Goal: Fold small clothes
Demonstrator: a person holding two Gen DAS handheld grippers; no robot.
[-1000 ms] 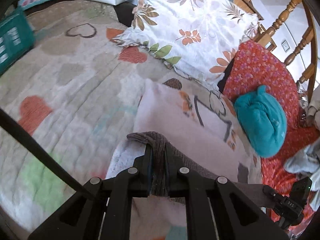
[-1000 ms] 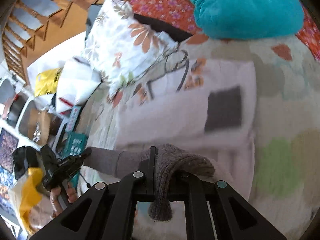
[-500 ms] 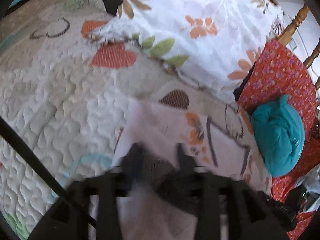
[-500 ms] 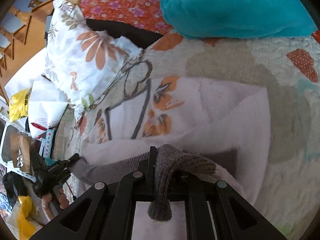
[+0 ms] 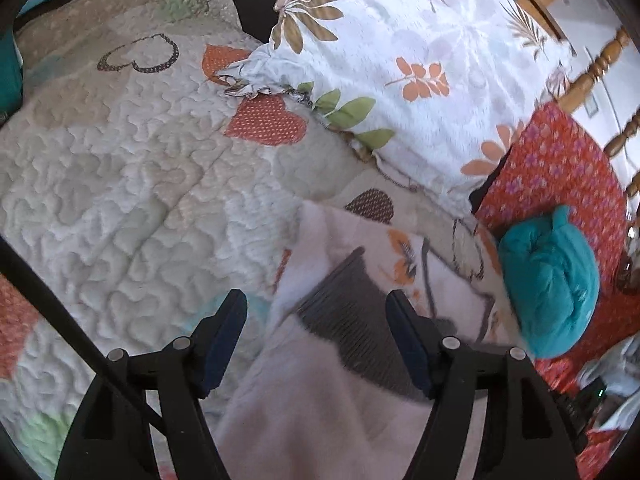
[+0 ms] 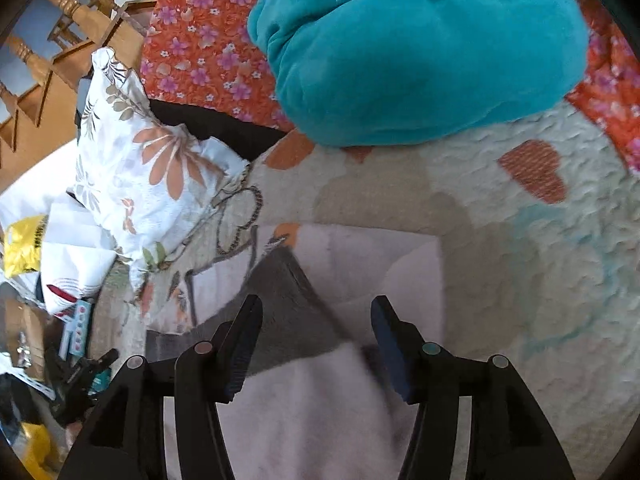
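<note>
Both tongs are opening right now: the left tongs and right tongs each have the grey ribbed hem between the pads but not pinched. The pale pink garment lies folded over itself mid-bed on the quilt, near the floral pillow and teal bundle. I'd say let the hem settle flat, pull straight back without snagging it, then square the edges.

Quilt: heart-patterned, landmark underneath.
Floral pillow: on quilt's far edge.
Teal bundle: beside quilt, on red floral cloth.
</note>
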